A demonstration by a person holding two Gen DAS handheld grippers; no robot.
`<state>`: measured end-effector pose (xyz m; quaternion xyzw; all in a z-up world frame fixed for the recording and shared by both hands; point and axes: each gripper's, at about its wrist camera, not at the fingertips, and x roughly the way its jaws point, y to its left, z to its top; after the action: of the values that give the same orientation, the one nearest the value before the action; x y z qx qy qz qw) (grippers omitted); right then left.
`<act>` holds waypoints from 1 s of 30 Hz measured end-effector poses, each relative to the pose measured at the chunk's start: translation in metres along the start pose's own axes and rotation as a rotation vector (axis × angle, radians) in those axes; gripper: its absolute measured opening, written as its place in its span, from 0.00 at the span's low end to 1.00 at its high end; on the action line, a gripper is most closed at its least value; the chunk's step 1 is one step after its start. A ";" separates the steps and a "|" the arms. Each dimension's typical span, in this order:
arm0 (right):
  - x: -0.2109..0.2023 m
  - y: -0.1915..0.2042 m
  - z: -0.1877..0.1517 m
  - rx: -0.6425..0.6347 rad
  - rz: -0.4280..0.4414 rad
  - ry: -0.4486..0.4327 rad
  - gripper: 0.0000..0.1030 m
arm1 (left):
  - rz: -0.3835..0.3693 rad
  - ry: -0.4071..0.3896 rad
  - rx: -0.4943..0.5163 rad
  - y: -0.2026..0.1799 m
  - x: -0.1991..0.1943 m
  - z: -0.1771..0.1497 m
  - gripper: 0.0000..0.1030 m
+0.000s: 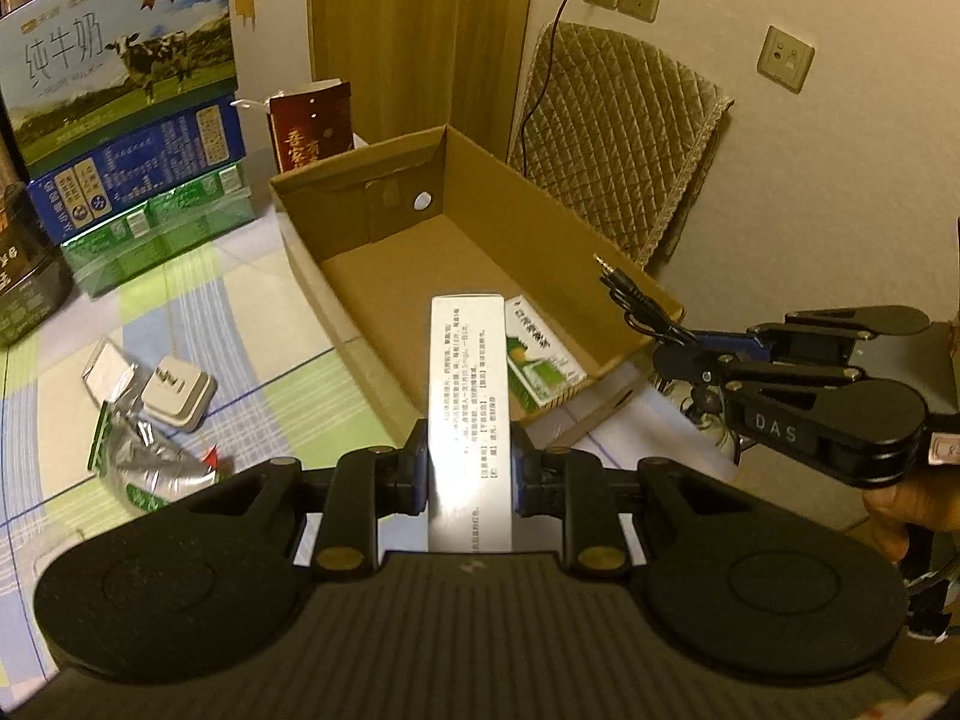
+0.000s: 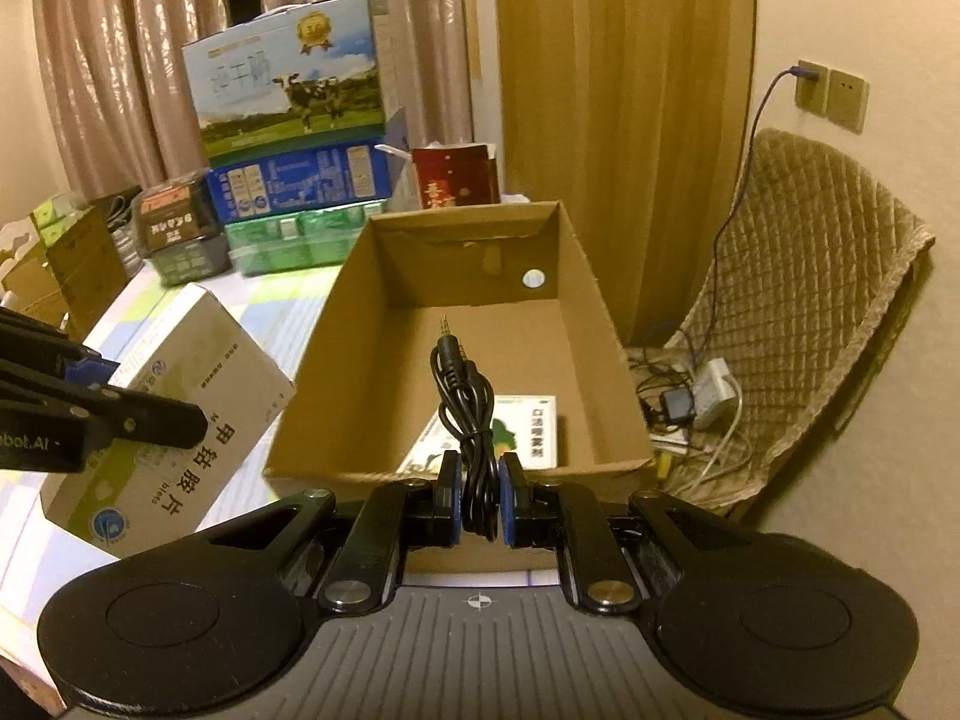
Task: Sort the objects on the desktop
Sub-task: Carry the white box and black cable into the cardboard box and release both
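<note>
Left claw (image 1: 469, 468): closed on a white carton (image 1: 468, 396), gripped across its narrow width near the rear end; the carton's long axis runs straight forward along the fingers, its free end projecting over the near rim of the box (image 1: 360, 180).

Right claw (image 2: 478, 495): closed on a coiled black cable (image 2: 465, 414), pinched at the lower part of the bundle; the two jack plugs stand up and forward, above the box interior. In the left view this claw is seen at the right, beside the box's right wall near the near corner, with the plugs raised above that wall.

Box: brown cardboard, open-topped, set on a checked surface (image 1: 210, 300), long axis running away from both claws. One green-and-white packet (image 1: 543, 360) is already lodged at the near end of the floor; the remainder of the floor is bare.

Key relation: the box lies directly ahead of and below both claws. Neither is judged clearly nearer. The open floor beyond the packet is judged the likely drop zone.

Pose: both claws are held roughly level, pointed toward the box's far wall; a hand (image 1: 906, 498) is partly visible behind the right claw.

Unsorted: a charger (image 1: 178, 393) and plastic wrappers (image 1: 144, 462) left of the box.
</note>
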<state>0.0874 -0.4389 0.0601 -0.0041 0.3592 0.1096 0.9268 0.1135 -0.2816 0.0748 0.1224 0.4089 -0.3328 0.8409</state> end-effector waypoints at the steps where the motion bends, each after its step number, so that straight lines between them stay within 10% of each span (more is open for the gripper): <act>1: 0.001 -0.002 0.001 -0.001 -0.002 0.001 0.09 | -0.002 -0.001 -0.002 0.000 0.001 0.003 0.19; 30: 0.058 -0.031 0.045 -0.003 -0.023 0.019 0.09 | -0.008 -0.012 -0.104 0.011 0.059 0.069 0.19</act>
<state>0.1649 -0.4533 0.0526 -0.0105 0.3676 0.0995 0.9246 0.1885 -0.3333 0.0727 0.0747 0.4212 -0.3151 0.8472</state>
